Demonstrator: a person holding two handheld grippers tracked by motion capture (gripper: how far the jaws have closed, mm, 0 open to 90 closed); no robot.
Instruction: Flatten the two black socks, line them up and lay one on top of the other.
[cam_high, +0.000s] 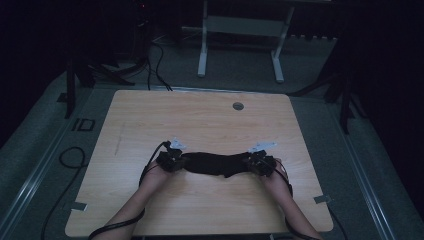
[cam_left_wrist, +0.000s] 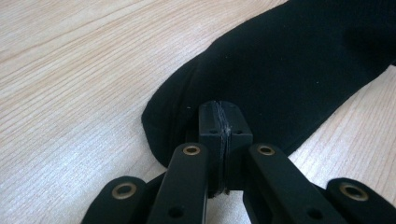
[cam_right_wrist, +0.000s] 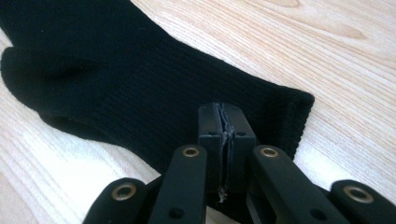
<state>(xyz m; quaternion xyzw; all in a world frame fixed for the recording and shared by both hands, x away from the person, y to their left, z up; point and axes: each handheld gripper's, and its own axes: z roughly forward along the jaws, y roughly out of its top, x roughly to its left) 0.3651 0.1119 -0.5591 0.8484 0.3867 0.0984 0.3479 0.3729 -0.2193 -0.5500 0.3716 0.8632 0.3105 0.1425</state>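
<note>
Black sock (cam_high: 216, 164): lies flat, stretched across the near middle of the wooden table (cam_high: 150, 115), between both grippers. Left gripper (cam_left_wrist: 219, 122): jaws pressed together, pinching the sock's rounded toe end. Right gripper (cam_right_wrist: 225, 123): jaws pressed together, pinching the ribbed cuff end. Forearms enter from the table's near edge.

The sock (cam_right_wrist: 140, 88) is plain black with a fine ribbed knit; the tabletop (cam_high: 200, 120) is pale wood with streaky grain; both tongs (cam_left_wrist: 219, 135) are black, with brass-coloured rivets.
</note>
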